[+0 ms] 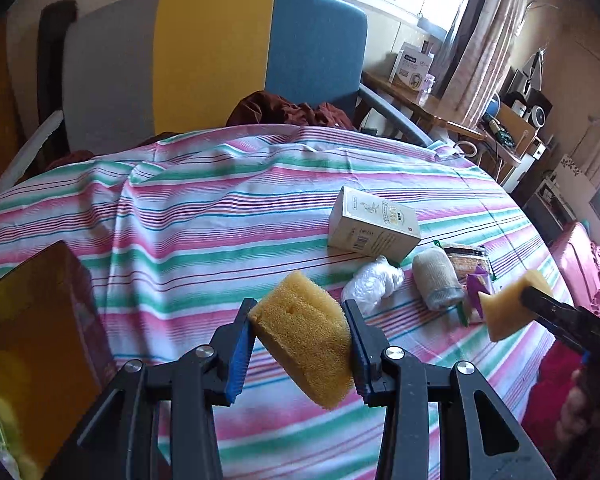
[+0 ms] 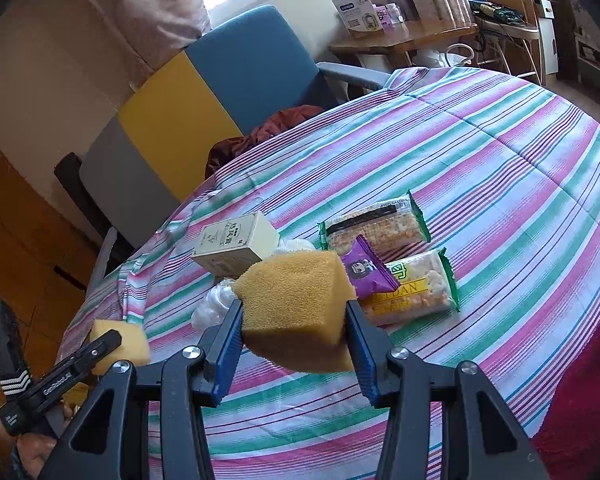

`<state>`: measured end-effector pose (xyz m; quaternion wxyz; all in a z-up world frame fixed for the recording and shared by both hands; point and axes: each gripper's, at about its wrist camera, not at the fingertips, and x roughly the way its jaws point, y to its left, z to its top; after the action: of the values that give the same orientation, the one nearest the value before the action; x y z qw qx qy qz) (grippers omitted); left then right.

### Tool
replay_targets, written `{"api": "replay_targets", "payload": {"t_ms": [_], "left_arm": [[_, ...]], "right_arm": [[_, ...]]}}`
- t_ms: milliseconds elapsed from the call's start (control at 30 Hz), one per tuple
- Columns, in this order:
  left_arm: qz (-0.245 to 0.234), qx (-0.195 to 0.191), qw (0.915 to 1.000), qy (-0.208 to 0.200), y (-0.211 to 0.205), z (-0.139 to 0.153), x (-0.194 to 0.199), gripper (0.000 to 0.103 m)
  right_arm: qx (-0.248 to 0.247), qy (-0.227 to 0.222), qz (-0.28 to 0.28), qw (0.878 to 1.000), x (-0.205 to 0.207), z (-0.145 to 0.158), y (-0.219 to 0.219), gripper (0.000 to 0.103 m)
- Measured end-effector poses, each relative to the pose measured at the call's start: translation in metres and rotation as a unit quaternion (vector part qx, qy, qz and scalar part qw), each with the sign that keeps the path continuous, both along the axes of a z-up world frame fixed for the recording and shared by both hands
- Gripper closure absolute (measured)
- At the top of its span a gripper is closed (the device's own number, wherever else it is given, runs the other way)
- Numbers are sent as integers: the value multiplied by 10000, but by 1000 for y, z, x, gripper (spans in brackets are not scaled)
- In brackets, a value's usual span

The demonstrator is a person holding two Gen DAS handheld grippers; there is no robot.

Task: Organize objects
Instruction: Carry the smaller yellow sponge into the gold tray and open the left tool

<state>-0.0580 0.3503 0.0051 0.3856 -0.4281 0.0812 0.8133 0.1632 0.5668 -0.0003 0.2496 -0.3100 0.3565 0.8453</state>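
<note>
The left hand-held gripper (image 1: 300,346) is clamped on a yellow sponge (image 1: 302,336), which hangs tilted above the striped desk (image 1: 204,208). The right hand-held gripper (image 2: 294,328) is clamped on a second sponge (image 2: 296,308), lifted over the clutter at twelve o'clock from it.

Both sponges are soft and pinched near one edge, I judge; either could twist or slip out if swung fast. The left sponge is squeezed skew, so setting it down flat may need care. The open brown box (image 1: 40,340), at eight o'clock in the left wrist view, has a near wall that the sponge could catch on if it is the target, which I cannot tell. The right sponge hangs close over the snack packets and could sweep the light purple one aside.

Count: two sponges, both held. One cream carton (image 1: 372,228), lying on its side. One crumpled clear plastic bag (image 1: 374,280). One beige roll (image 1: 436,280). Two green-edged snack packs (image 2: 376,226), (image 2: 416,284). One purple sachet (image 2: 366,270), resting across the nearer pack.
</note>
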Motion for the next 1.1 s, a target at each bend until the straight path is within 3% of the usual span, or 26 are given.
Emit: {"api": "replay_targets", "payload": {"t_ms": [533,800,1100], "left_arm": [[440,568,9974,75,-113,35,7,60],[1094,782,9904,314,-201,49,-4,60],[2087,606,9755,336,-307,31,-11,60]], "right_arm": [[248,-431,-228,9985,-2,-1,-4,54],[330,-586,-151,9976,-7,-3,-7,54],[334,-504,-112,9981,-7,-1,-7,54]]}}
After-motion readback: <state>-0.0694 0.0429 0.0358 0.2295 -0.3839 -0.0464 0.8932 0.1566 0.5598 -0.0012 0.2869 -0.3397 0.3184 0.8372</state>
